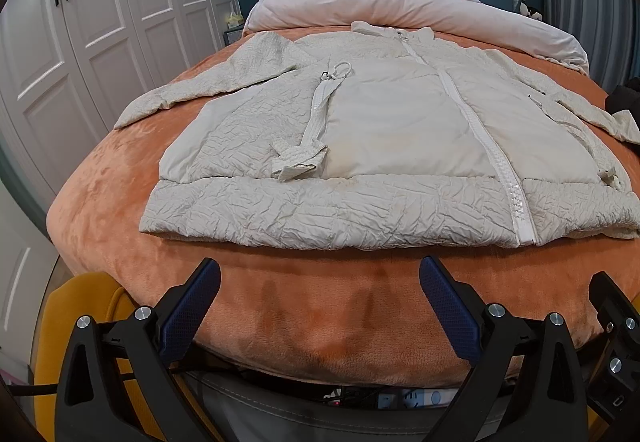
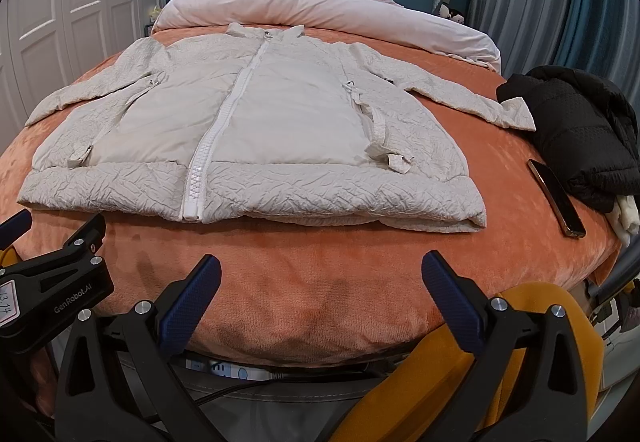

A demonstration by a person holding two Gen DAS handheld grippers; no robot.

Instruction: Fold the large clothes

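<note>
Both claws hang off the near edge of the bed with their fingers spread apart and nothing between them: the left gripper (image 1: pixel 320 274) and the right gripper (image 2: pixel 322 272) each point at the jacket (image 2: pixel 256 114), which lies flat and face up on the orange blanket (image 2: pixel 304 274), zipped, collar toward the far pink duvet (image 2: pixel 320 8) and hem nearest, both sleeves spread out to left and right. No fold looks started, so the step in hand is judged to be the first reach. To do it well, each claw would probably take one sleeve near its cuff, the left sleeve (image 1: pixel 192 82) for the left claw and the right sleeve (image 2: pixel 460 94) for the right, pinching all layers of the puffy cloth, then lay it across the chest without dragging the body. Loose belt tabs (image 1: pixel 308 130) should be tucked flat first. On the right, a phone (image 2: pixel 556 198) and a black garment (image 2: pixel 576 138) lie near the sleeve cuff.
</note>
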